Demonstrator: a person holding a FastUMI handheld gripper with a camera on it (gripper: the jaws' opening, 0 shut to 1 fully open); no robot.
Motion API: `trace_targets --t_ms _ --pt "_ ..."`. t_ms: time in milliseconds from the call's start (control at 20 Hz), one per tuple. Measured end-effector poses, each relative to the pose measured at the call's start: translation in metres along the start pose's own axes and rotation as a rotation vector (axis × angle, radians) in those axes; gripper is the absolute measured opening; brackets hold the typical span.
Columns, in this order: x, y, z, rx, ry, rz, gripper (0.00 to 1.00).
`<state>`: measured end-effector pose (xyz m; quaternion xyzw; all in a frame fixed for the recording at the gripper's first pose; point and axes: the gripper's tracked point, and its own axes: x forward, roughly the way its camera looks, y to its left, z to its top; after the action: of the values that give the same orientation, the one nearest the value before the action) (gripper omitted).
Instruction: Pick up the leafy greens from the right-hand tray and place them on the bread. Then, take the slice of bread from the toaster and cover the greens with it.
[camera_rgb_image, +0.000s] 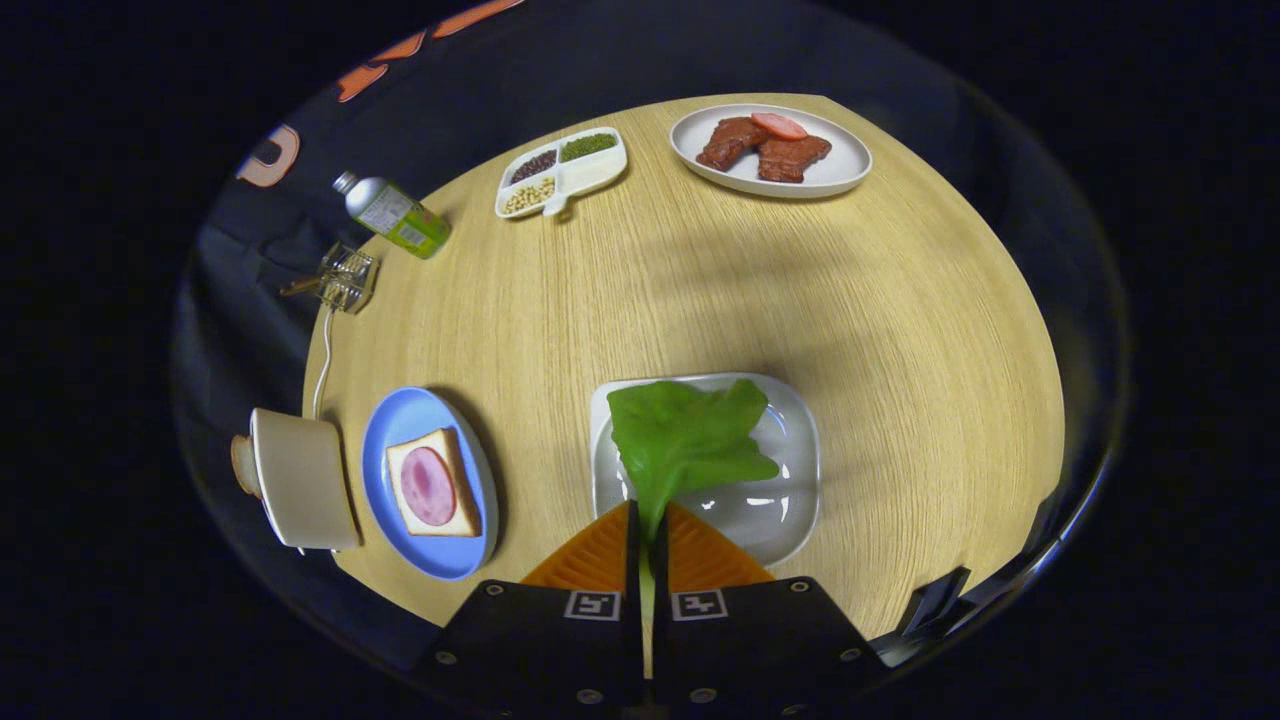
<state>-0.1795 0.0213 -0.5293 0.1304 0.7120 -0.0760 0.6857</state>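
Your claw (646, 540) is clamped on the leafy greens (690, 435) by the stem. They look light and floppy; carry them gently to the bread (433, 485) off to its left.

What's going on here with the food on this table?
A person's hand-held claw has its two fingers pinched on the stem of a green leaf over a white tray. To its left, bread topped with ham waits on a blue plate, beside a toaster.

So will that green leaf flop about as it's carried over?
Probably a little. The leafy greens, pinched by the stem in the gripper, fan out fairly flat over the tray, suggesting some stiffness. It looks thin and light, so it may sway.
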Motion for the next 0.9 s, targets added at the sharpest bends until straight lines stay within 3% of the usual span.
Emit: trace_targets --t_ms 450,900 --pt "-0.033 0.063 0.013 -0.077 -0.06 0.108 0.04" --pt "-0.022 0.133 -0.002 -0.178 -0.02 0.182 0.04"
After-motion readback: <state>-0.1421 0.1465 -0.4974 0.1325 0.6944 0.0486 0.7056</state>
